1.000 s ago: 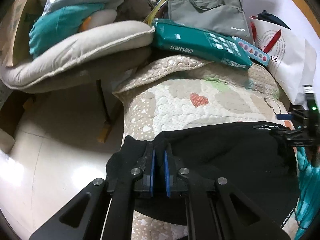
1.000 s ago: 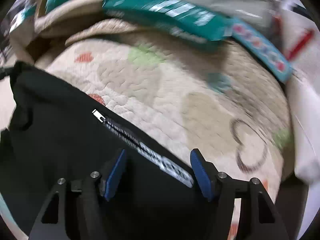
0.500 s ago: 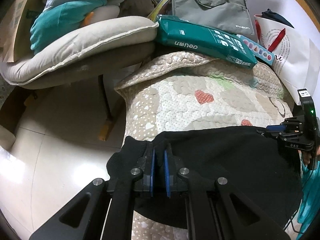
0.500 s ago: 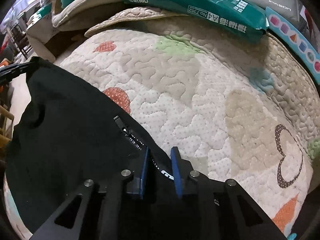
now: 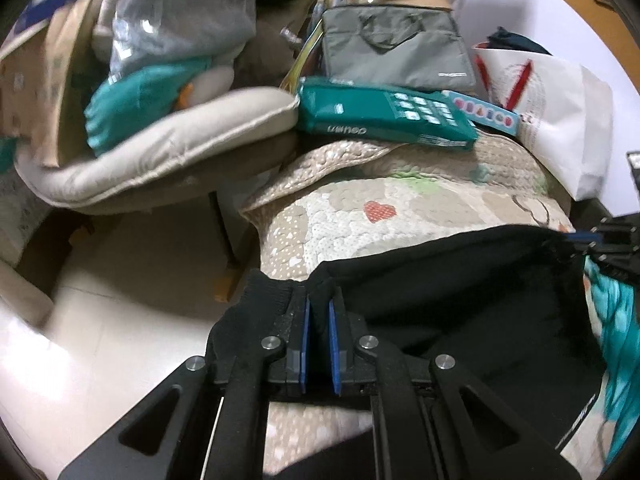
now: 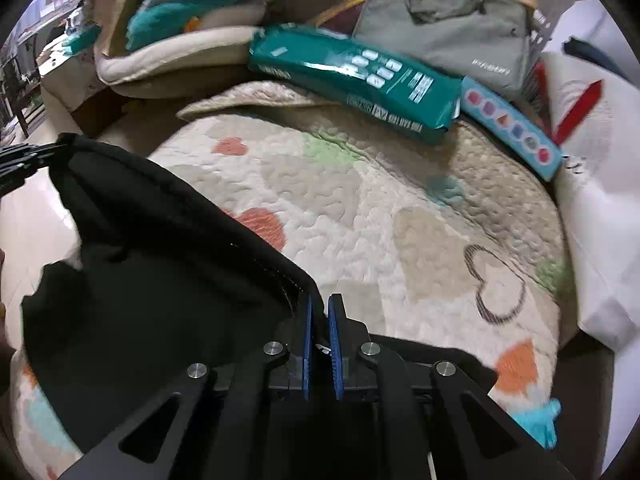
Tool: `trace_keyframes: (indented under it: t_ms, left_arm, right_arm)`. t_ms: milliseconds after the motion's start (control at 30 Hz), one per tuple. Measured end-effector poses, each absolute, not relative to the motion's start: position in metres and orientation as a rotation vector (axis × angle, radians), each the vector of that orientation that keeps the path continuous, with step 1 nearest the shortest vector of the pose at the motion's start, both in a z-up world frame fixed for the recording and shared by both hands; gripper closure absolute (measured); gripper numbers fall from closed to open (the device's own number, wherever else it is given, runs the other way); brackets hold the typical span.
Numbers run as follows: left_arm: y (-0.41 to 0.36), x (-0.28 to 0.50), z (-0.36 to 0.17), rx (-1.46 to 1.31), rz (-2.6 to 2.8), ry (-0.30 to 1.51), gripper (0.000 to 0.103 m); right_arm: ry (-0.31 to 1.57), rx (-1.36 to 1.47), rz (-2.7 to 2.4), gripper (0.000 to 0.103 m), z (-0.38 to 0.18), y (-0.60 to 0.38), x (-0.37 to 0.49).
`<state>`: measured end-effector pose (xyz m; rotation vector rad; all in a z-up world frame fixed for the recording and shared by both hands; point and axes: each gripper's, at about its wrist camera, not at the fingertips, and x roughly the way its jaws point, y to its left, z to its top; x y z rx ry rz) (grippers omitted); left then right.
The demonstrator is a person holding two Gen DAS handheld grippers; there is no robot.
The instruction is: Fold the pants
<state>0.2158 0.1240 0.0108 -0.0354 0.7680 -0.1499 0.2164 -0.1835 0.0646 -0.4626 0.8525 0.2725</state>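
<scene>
Currently: black pants clamped at two corners over the quilt

We find the black pants (image 5: 460,292) in the lower centre of the left wrist view, stretched between both tools above the quilted mat (image 5: 400,208) with heart shapes. At its lower left corner the ribbed hem sits between the blue pads of the left gripper (image 5: 319,312), which is clenched on the fabric. At the right edge of that view the right gripper (image 5: 592,238) bites the opposite corner.

We confirm this from the right wrist view: the right gripper (image 6: 319,312) is clamped tight on the pants (image 6: 160,280) at the edge of the cloth, with a fold of fabric pinched between the pads. We see the pants fill the lower left of that frame, their far corner reaching the left gripper (image 6: 52,150) at the left edge.

Beyond the mat (image 6: 400,200), in the upper frame, lie a teal packet (image 6: 352,76), a grey bag (image 6: 452,28) and a white paper bag (image 6: 592,128). A beige cushion (image 5: 160,152) sits at upper left.
</scene>
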Motion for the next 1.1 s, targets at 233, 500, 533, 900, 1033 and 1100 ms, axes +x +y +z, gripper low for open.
trace_keyframes:
  t_ms: [233, 500, 533, 900, 1033, 1100]
  left_arm:
    - [0.123, 0.131, 0.014, -0.003, -0.129, 0.761, 0.094]
    - [0.117, 0.055, -0.037, 0.115, -0.076, 0.929, 0.077]
    - [0.115, 0.048, -0.042, 0.138, -0.068, 0.951, 0.076]
    - [0.206, 0.026, -0.039, -0.231, 0.145, 0.98, 0.05]
    - [0.26, 0.02, -0.059, -0.575, 0.254, 1.005, 0.05]
    - [0.276, 0.015, -0.072, -0.708, 0.284, 1.018, 0.051]
  right_arm:
    - [0.896, -0.432, 0.312, 0.095, 0.046, -0.185, 0.115]
    - [1.089, -0.466, 0.38, 0.094, -0.043, -0.179, 0.028]
    - [1.096, -0.493, 0.379, 0.092, -0.052, -0.177, 0.018]
    - [1.023, -0.409, 0.37, 0.044, -0.013, -0.199, -0.004]
    - [0.988, -0.333, 0.322, 0.044, -0.002, -0.206, 0.005]
    - [0.975, -0.321, 0.343, 0.044, 0.003, -0.193, 0.015]
